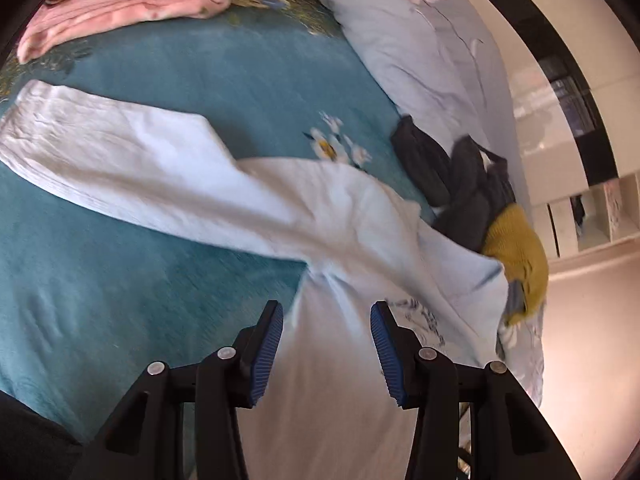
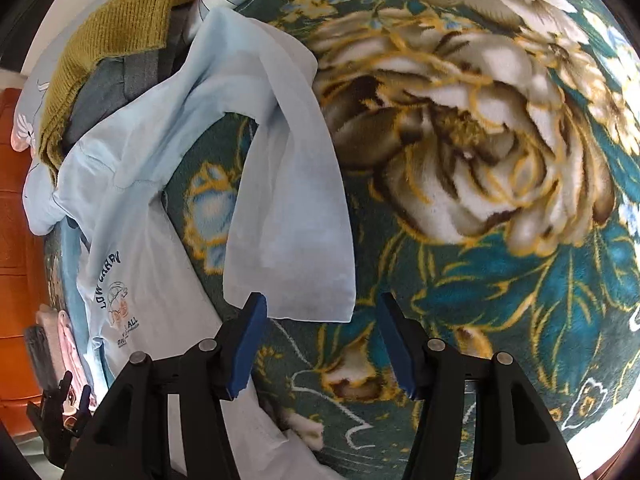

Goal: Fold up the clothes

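While both claws hover over the bed, the pale blue shirt (image 1: 280, 208) lies spread across the teal blanket (image 1: 120, 280). Left claw (image 1: 326, 348): blue ribbed pads stand well apart, nothing between them; the shirt body sits directly beneath. One long sleeve (image 1: 104, 152) extends flat toward the upper left of the left wrist view. Motion blur softens the cloth near the claw, so contact between pads and fabric cannot be confirmed.

Right claw (image 2: 320, 344): pads apart, holding nothing. The cuff end of the other sleeve (image 2: 292, 216) lies just ahead of the left pad, over the blanket's large cream and gold flower print (image 2: 460, 120).

Printing on the shirt front (image 2: 116, 304) is dark blue with a small graphic. Legible parts read "LOW CARB" and "ALL"; the lower lines are too small and curved to read.

Adjacent items:
- Mustard knit (image 1: 516, 252), touching the shirt's far edge.
- Dark grey garments (image 1: 452, 184), piled beside the knit.
- Light blue quilt (image 1: 420, 48) with daisy print, along the bed's far side.
- Folded pink cloth (image 1: 120, 8), well apart from the shirt, at the top left of the left wrist view.
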`<action>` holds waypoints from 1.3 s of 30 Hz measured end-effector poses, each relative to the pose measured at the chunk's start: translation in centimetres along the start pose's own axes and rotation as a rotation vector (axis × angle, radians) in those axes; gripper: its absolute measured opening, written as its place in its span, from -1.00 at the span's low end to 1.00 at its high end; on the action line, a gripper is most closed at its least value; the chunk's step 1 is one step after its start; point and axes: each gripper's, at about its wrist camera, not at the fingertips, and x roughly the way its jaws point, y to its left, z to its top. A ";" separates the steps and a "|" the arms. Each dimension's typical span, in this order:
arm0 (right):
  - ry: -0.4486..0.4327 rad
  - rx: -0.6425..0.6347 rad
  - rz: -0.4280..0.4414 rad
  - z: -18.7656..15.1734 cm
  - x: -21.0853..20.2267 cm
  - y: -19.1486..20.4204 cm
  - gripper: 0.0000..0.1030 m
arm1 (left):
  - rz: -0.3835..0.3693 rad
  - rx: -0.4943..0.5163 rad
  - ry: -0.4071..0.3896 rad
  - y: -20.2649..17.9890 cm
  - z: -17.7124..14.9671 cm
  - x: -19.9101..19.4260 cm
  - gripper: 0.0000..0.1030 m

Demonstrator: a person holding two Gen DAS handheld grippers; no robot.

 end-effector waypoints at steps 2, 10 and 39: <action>0.000 -0.009 -0.024 -0.1 0.3 0.3 -0.57 | -0.009 0.020 0.006 -0.4 -0.7 0.1 -0.03; -0.217 -0.158 -0.306 5.6 -5.5 -1.1 -0.94 | -0.067 -0.185 -0.037 3.6 -1.3 -1.0 -0.03; -0.335 -0.201 -0.619 18.1 -10.2 -5.0 -0.92 | 0.002 -0.199 0.030 4.1 -1.4 0.1 -0.03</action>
